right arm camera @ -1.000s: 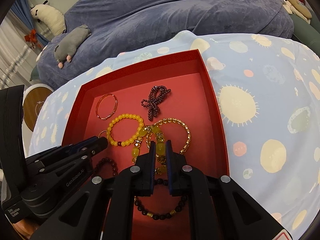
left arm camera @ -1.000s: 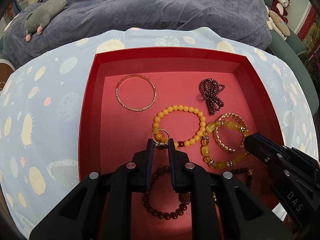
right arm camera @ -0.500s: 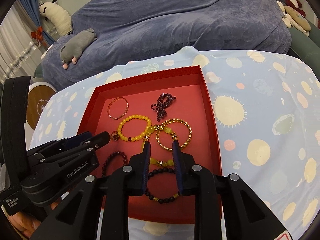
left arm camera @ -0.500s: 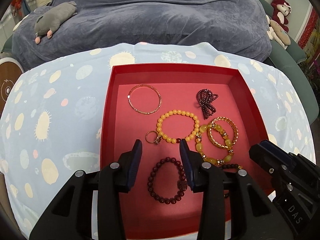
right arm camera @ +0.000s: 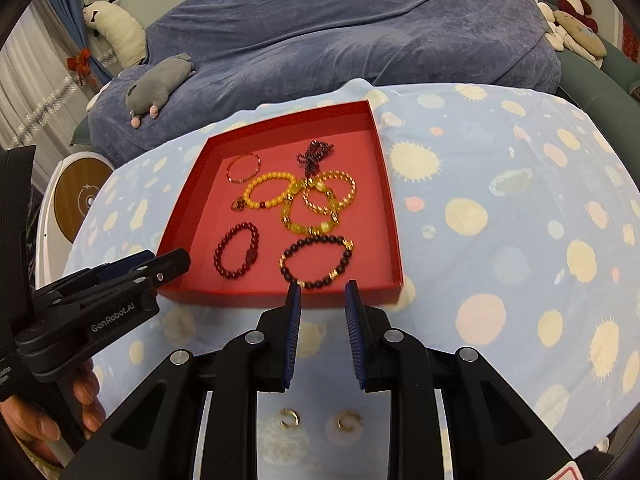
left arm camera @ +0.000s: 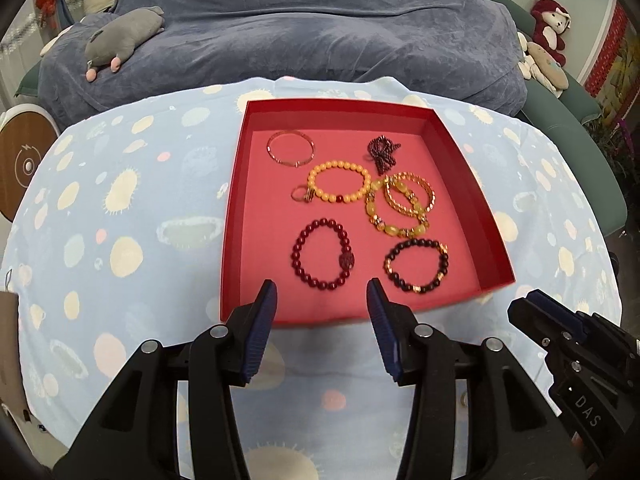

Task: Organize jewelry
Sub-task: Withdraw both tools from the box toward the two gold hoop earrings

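Both our claws, left claw (left arm camera: 322, 295) and right claw (right arm camera: 322, 292), gape empty short of the red tray (left arm camera: 490, 240); next, two earrings (right arm camera: 289, 418) (desk, near edge) need pinching

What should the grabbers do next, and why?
Probably the right gripper should dip toward the two small gold earrings lying on the cloth just beneath it. Both it and the left gripper are open and empty, the bracelets already lie in the red box, and those earrings appear to be the only jewelry outside it.
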### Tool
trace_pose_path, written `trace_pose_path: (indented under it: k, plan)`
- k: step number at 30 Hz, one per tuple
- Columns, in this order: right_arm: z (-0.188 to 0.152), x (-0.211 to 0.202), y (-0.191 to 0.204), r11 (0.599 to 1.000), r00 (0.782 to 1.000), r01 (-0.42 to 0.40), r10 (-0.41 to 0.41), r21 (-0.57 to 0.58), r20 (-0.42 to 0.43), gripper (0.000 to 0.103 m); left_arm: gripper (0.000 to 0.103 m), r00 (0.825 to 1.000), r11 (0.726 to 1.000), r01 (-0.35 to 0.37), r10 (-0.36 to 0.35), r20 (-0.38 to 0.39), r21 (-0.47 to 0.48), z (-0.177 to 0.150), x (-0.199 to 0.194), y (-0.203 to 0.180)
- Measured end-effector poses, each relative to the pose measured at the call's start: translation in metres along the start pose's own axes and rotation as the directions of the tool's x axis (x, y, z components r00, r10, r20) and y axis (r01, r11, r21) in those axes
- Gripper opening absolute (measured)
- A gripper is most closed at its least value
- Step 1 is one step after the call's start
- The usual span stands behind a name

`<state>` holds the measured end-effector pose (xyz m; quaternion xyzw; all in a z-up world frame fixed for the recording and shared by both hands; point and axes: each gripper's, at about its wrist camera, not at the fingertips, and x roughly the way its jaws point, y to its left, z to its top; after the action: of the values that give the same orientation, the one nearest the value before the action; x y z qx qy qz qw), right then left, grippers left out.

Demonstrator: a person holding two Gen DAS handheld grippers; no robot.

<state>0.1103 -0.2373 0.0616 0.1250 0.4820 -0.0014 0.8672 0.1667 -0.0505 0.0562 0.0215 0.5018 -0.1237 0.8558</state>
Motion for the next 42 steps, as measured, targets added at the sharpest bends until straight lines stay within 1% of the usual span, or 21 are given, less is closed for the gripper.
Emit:
trace_pose_path:
  k: [4, 10, 14, 21, 27, 33, 35, 37, 42]
  plan:
    - [-0.033, -0.008, -0.007, 1.0, 0.999, 0.02, -0.02, 0.005, -0.028, 0.023, 0.045, 1.0, 1.0, 0.004, -0.004, -0.024, 0.003, -0.031, -0.008, -0.005]
    - [-0.071, -0.018, -0.007, 0.999, 0.998, 0.035, -0.035, -0.005, -0.05, 0.023, 0.044, 0.998, 1.0, 0.012, -0.011, -0.054, 0.015, -0.068, -0.015, -0.016]
    - [-0.088, -0.023, -0.002, 0.999, 0.998, 0.042, -0.044, -0.032, -0.051, 0.023, 0.045, 0.998, 1.0, 0.01, -0.009, -0.055, 0.021, -0.087, -0.021, -0.021]
    - [-0.11, -0.025, 0.0, 0.998, 0.998, 0.042, -0.044, -0.038, -0.054, 0.023, 0.045, 0.998, 1.0, -0.004, 0.006, -0.056, 0.026, -0.111, -0.027, -0.025]
    - [-0.119, -0.023, -0.002, 0.998, 0.997, 0.056, -0.058, -0.041, -0.054, 0.023, 0.046, 0.998, 1.0, -0.021, 0.022, -0.059, 0.023, -0.124, -0.024, -0.024]
    - [-0.12, -0.017, -0.005, 0.997, 0.996, 0.065, -0.067, -0.04, -0.065, 0.023, 0.046, 0.997, 0.999, -0.033, 0.034, -0.072, 0.015, -0.131, -0.018, -0.019]
    - [-0.119, -0.013, -0.006, 0.997, 0.995, 0.069, -0.071, -0.037, -0.067, 0.025, 0.048, 0.996, 0.999, -0.037, 0.038, -0.077, 0.011, -0.133, -0.014, -0.018]
    - [-0.117, -0.01, -0.006, 0.997, 0.995, 0.072, -0.074, -0.036, -0.068, 0.029, 0.051, 0.996, 0.999, -0.039, 0.04, -0.079, 0.006, -0.135, -0.012, -0.017]
    - [-0.111, 0.002, -0.004, 0.996, 0.994, 0.076, -0.079, -0.045, -0.072, 0.029, 0.052, 0.995, 0.999, -0.035, 0.035, -0.088, 0.002, -0.135, -0.006, -0.014]
